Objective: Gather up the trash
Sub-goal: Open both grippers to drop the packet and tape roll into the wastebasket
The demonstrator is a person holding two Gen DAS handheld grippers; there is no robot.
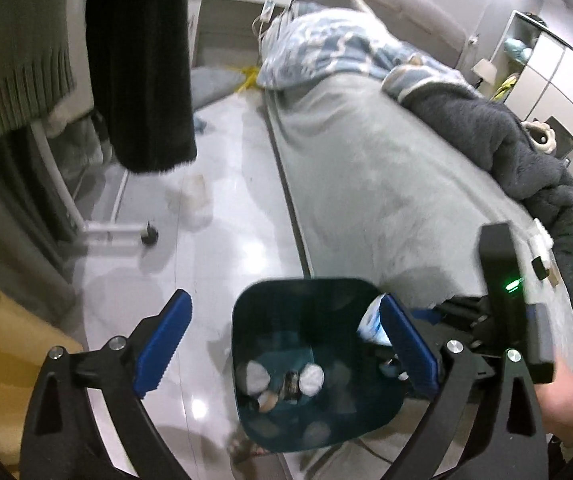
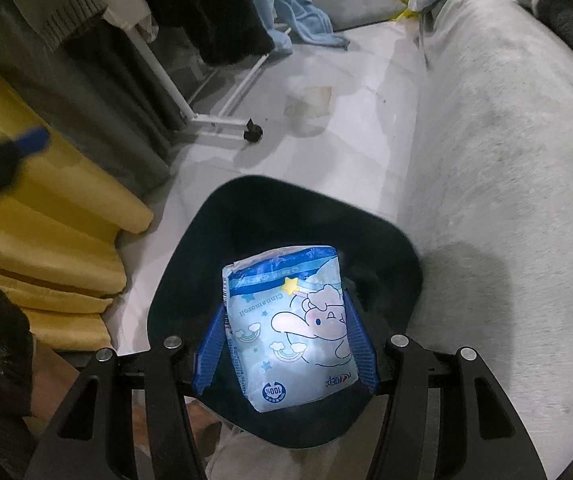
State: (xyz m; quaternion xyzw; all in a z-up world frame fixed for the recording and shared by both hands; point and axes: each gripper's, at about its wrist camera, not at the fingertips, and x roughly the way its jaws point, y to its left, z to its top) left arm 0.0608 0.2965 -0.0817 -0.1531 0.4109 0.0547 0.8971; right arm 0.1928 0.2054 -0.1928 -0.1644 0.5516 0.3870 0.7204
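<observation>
A dark teal trash bin (image 1: pixel 246 320) stands on the floor beside the bed, with white crumpled bits and other scraps (image 1: pixel 282 384) at its bottom. My left gripper (image 1: pixel 286 348) is open and empty above the bin. My right gripper (image 2: pixel 286 344) is shut on a light blue cartoon tissue pack (image 2: pixel 290 328) and holds it over the bin's opening (image 2: pixel 190 264). A corner of the pack (image 1: pixel 372 320) shows in the left wrist view behind my right finger pad.
A bed with a grey sheet (image 1: pixel 366 168) and dark blanket (image 1: pixel 506 140) runs along the right. A clothes rack (image 1: pixel 98 232) with hanging garments stands left. Yellow cushions (image 2: pixel 46 232) lie at the left. A translucent wrapper (image 2: pixel 310 108) lies on the white floor.
</observation>
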